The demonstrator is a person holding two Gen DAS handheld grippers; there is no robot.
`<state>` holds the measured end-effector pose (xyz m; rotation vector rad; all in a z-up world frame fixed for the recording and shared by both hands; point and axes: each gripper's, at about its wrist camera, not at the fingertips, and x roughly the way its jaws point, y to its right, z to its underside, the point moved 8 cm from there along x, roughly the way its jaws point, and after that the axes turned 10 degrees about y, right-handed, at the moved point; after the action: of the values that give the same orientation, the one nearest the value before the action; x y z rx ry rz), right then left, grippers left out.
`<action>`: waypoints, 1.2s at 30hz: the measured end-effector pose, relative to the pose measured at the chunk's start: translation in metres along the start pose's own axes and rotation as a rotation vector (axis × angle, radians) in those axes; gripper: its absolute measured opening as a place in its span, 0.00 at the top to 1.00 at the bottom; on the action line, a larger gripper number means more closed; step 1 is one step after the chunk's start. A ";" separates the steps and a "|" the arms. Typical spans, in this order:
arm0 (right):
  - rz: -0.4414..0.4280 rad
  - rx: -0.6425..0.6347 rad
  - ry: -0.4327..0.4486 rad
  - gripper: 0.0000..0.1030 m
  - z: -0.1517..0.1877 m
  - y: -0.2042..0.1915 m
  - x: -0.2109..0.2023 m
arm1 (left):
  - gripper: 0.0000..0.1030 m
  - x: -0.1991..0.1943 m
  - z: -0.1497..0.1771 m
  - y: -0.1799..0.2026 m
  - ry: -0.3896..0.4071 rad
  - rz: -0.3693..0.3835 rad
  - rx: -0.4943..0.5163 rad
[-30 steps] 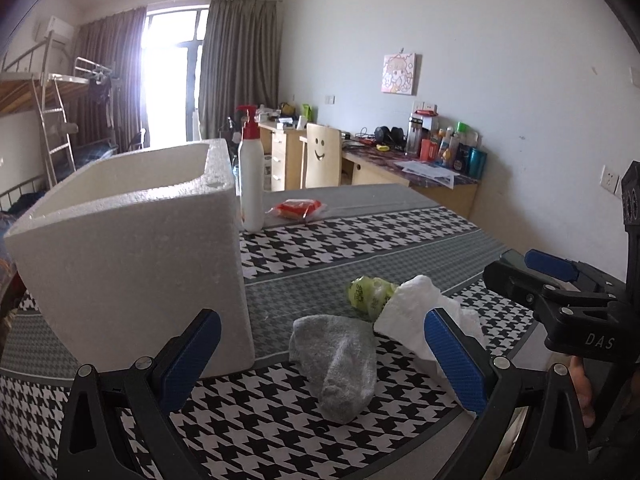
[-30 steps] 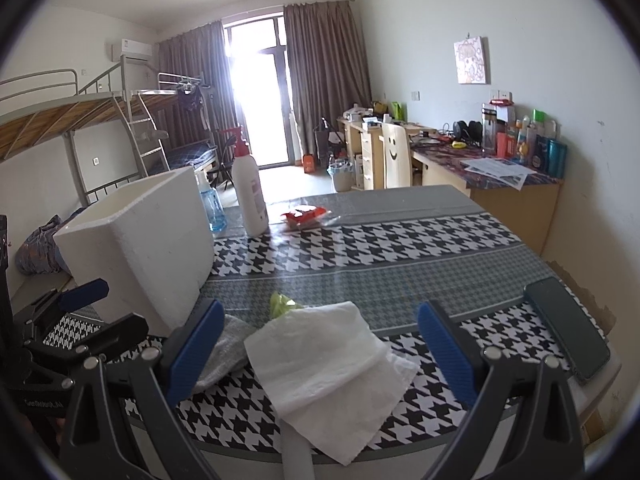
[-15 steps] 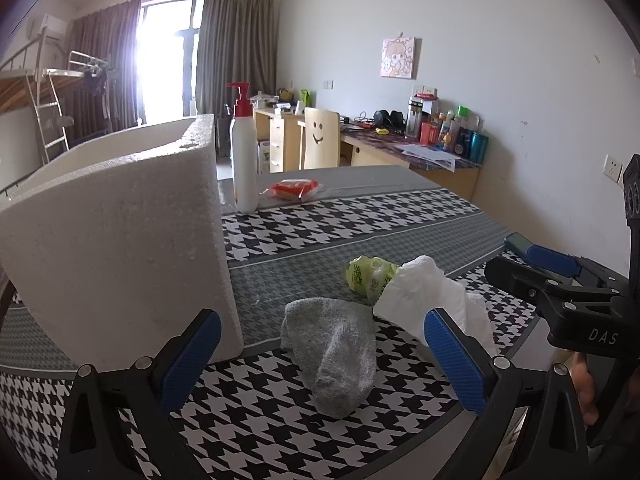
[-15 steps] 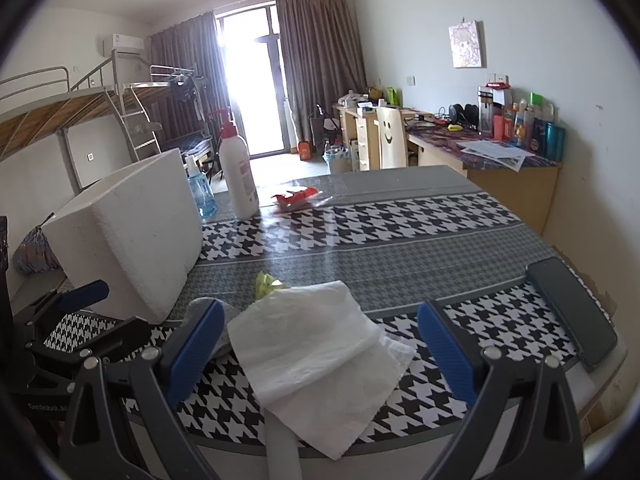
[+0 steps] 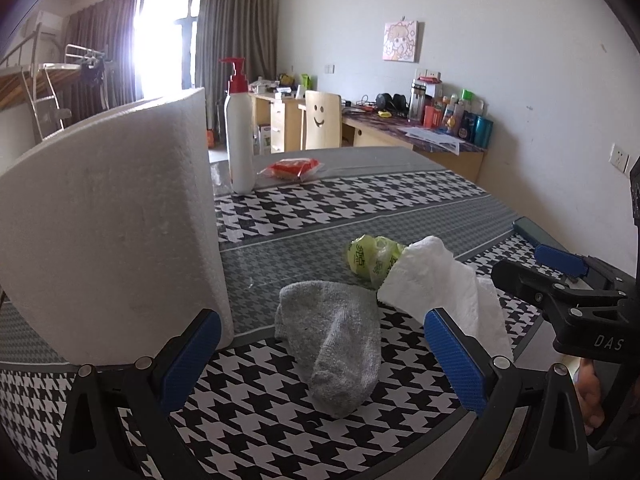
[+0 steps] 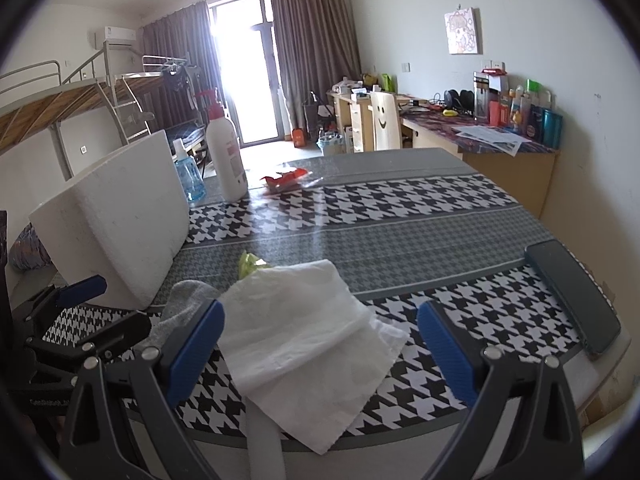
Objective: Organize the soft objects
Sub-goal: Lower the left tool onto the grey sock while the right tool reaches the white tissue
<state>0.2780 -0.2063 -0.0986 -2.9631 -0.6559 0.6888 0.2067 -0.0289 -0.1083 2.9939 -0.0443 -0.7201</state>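
Grey sock (image 5: 340,344): knit cloth, fuzzy, matt. White tissue (image 6: 308,344): thin paper, crinkled, soft folds, matt. Green bag (image 5: 370,258): thin plastic, crumpled, slightly shiny. Foam box (image 5: 112,232): white polystyrene, grainy, matt. Surface (image 6: 400,232): houndstooth cloth under a clear glossy cover, reflections show. Pump bottle (image 5: 239,148): smooth white plastic, red cap. Red packet (image 5: 294,169): glossy plastic wrap. Phone (image 6: 572,296): dark, smooth, matt case. Left gripper (image 5: 320,360) fingers (image 5: 190,360): black matt plastic, blue textured rubbery pads, metal rivets.
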 end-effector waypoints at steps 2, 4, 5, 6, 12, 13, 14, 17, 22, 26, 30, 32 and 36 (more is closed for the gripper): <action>0.001 0.004 -0.008 0.04 0.002 0.001 0.002 | 0.01 0.003 0.002 0.001 -0.010 0.000 0.000; 0.002 0.005 -0.013 0.04 0.004 0.001 0.003 | 0.01 0.006 0.004 0.003 -0.020 0.001 0.001; 0.002 0.006 -0.016 0.04 0.005 0.002 0.004 | 0.01 0.007 0.005 0.003 -0.023 0.000 0.003; 0.001 0.008 -0.019 0.04 0.006 0.002 0.005 | 0.01 0.008 0.006 0.003 -0.026 -0.003 0.004; -0.004 0.011 -0.039 0.04 0.011 0.003 0.010 | 0.05 0.016 0.013 0.003 -0.060 -0.016 0.000; -0.004 0.013 -0.040 0.04 0.012 0.003 0.011 | 0.06 0.017 0.014 0.003 -0.068 -0.016 -0.001; -0.005 0.015 -0.040 0.04 0.012 0.003 0.011 | 0.06 0.018 0.016 0.002 -0.075 -0.016 -0.001; -0.005 0.019 -0.043 0.04 0.013 0.005 0.012 | 0.07 0.022 0.020 0.002 -0.097 -0.024 -0.002; -0.009 0.029 -0.052 0.04 0.017 0.007 0.013 | 0.13 0.024 0.024 0.004 -0.118 -0.019 0.008; -0.018 0.029 -0.057 0.04 0.019 0.006 0.014 | 0.22 0.027 0.028 0.007 -0.135 -0.019 0.024; -0.024 0.034 -0.063 0.04 0.021 0.006 0.016 | 0.31 0.032 0.032 0.009 -0.155 -0.020 0.036; -0.022 0.036 -0.070 0.04 0.022 0.007 0.018 | 0.31 0.033 0.033 0.009 -0.162 -0.017 0.038; -0.028 0.039 -0.079 0.04 0.024 0.006 0.021 | 0.40 0.035 0.035 0.012 -0.171 -0.008 0.040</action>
<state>0.2871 -0.2045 -0.1302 -2.8989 -0.6788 0.8100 0.2221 -0.0442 -0.1549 2.9630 -0.0557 -0.9856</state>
